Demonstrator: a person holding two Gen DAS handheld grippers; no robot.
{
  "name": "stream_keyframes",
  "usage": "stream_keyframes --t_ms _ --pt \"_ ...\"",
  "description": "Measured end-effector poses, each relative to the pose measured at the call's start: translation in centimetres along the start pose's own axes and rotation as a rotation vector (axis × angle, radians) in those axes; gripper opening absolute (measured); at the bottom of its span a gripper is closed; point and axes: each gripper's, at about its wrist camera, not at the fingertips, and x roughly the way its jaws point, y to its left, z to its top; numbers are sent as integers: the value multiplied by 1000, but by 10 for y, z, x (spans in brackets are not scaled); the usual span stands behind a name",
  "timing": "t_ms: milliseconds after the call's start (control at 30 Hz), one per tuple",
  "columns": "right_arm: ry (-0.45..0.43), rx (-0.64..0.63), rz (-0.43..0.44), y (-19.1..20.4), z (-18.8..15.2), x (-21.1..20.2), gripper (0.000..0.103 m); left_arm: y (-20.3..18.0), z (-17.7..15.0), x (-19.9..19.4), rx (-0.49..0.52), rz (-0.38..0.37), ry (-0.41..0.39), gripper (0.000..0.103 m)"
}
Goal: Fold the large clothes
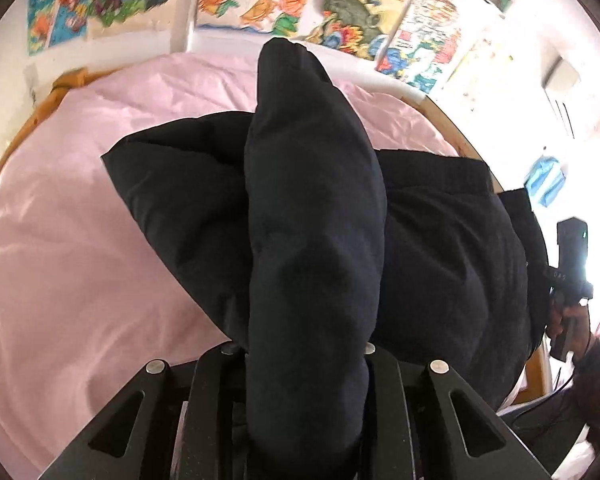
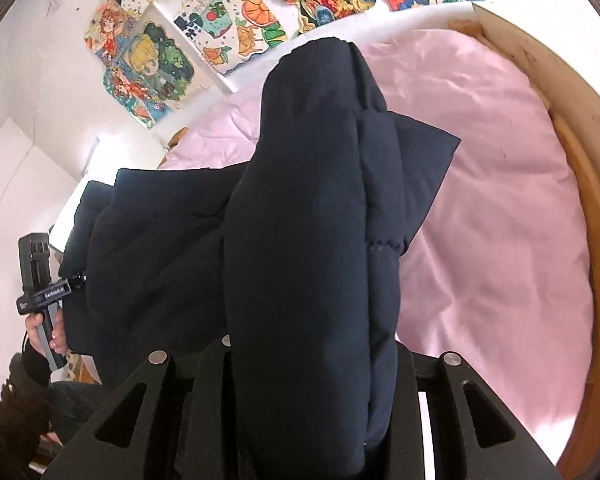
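Note:
A dark navy padded jacket is held up above a bed with a pink sheet. My left gripper is shut on a thick fold of the jacket, which bulges up between its jaws and hides the fingertips. My right gripper is shut on another puffy fold of the same jacket. The rest of the jacket hangs between the two grippers. The right gripper's body shows at the right edge of the left view, and the left gripper's body at the left edge of the right view.
The pink sheet covers a bed with a wooden frame. Colourful drawings hang on the white wall behind the bed. A blue item sits beyond the bed's right side.

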Motion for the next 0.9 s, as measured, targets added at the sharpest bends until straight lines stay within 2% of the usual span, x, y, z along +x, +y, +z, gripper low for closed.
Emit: stream_keyframes --t_ms 100,167,200,233,367,433,567,700,900 --pt "5 20 -10 -9 2 12 34 7 -3 9 -29 21 15 29" --pt "7 22 -32 -9 -6 17 43 15 1 20 -41 51 18 37" --pt "7 26 -49 -12 -8 18 45 16 1 23 -40 69 17 47" --pt "4 33 -63 -11 -12 22 51 16 -1 26 -35 95 11 55" --pt "3 59 -91 -18 -20 29 65 17 -2 27 -41 122 2 67" --pt "-2 81 -98 -21 -21 29 68 22 -2 22 -62 141 -5 77" --pt "-20 98 -145 -21 -23 28 81 20 -9 13 -89 186 6 84" --pt "-13 96 -193 -16 -27 25 85 21 -15 2 -110 285 5 87" --pt "-52 50 -302 -6 -35 -6 89 10 -27 -26 -129 412 -51 92"
